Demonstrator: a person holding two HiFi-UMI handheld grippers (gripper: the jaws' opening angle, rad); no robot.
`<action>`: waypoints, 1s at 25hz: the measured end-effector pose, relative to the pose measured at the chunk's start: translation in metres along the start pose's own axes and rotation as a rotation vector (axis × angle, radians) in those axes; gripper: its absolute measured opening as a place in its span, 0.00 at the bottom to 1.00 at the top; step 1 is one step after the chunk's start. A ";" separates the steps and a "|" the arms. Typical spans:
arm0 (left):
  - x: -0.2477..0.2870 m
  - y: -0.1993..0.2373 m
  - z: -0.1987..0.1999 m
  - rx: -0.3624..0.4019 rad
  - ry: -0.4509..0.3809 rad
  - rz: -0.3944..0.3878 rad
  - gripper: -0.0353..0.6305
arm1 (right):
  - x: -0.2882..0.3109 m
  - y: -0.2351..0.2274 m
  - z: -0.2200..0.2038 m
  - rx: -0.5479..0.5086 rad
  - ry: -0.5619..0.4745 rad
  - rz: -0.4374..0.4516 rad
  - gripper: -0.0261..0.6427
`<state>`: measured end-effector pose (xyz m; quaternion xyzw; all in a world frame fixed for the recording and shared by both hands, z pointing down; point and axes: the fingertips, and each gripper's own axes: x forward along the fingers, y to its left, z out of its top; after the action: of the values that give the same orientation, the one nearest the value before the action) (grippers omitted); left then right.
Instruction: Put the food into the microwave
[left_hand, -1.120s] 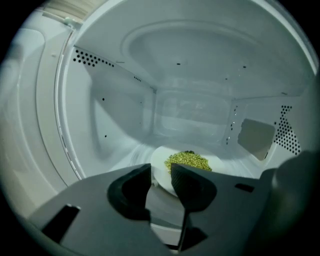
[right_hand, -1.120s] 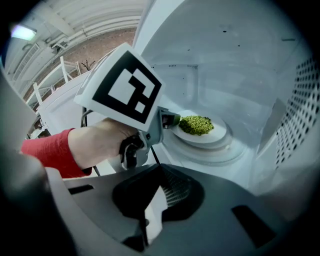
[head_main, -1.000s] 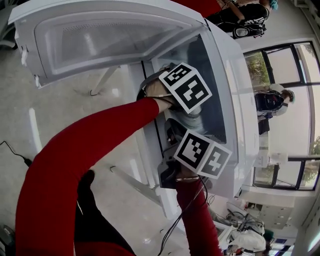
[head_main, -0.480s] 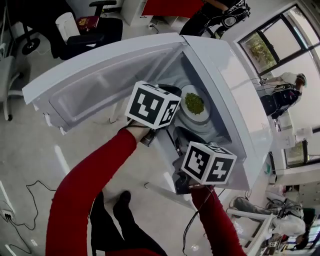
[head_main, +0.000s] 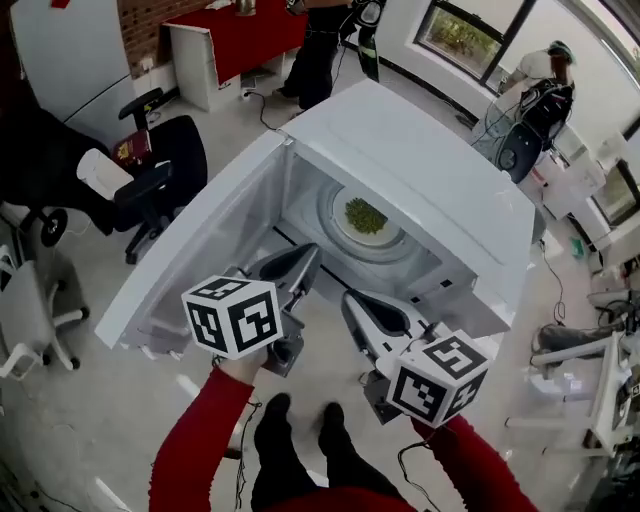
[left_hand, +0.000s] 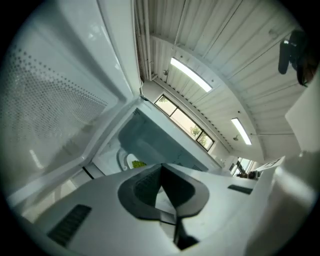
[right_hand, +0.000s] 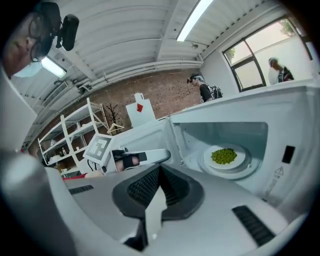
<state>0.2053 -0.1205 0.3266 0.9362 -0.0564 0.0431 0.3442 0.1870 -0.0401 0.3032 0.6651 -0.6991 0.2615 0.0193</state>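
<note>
The white microwave (head_main: 420, 160) stands with its door (head_main: 190, 270) swung wide to the left. Inside, a white plate of green peas (head_main: 365, 215) rests on the turntable; the plate of peas (right_hand: 224, 156) also shows in the right gripper view, and a slice of it (left_hand: 134, 162) in the left gripper view. My left gripper (head_main: 300, 258) hovers in front of the opening near the door, shut with nothing in it. Beside it, my right gripper (head_main: 356, 300) is also outside the cavity, its jaws together and empty. Neither touches the plate.
A black office chair (head_main: 165, 160) stands left of the open door. A red desk (head_main: 240, 40) is at the back. A person (head_main: 540, 90) stands far right by the windows. My own feet (head_main: 300, 420) are on the floor below the grippers.
Both grippers have drawn back out of the microwave toward me. The left one has let go of the plate and shut. The plate of peas stays on the turntable.
</note>
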 end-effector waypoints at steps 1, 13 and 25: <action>-0.007 -0.006 -0.002 0.001 0.016 -0.016 0.07 | -0.006 0.004 0.001 0.022 -0.028 -0.001 0.06; -0.049 -0.035 -0.037 0.163 0.150 -0.088 0.07 | -0.040 0.010 -0.014 0.149 -0.264 -0.074 0.06; -0.074 -0.065 -0.054 0.434 0.201 -0.129 0.07 | -0.103 0.007 -0.052 0.187 -0.338 -0.198 0.06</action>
<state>0.1388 -0.0308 0.3171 0.9809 0.0484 0.1249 0.1409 0.1760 0.0747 0.3068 0.7639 -0.5963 0.2067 -0.1344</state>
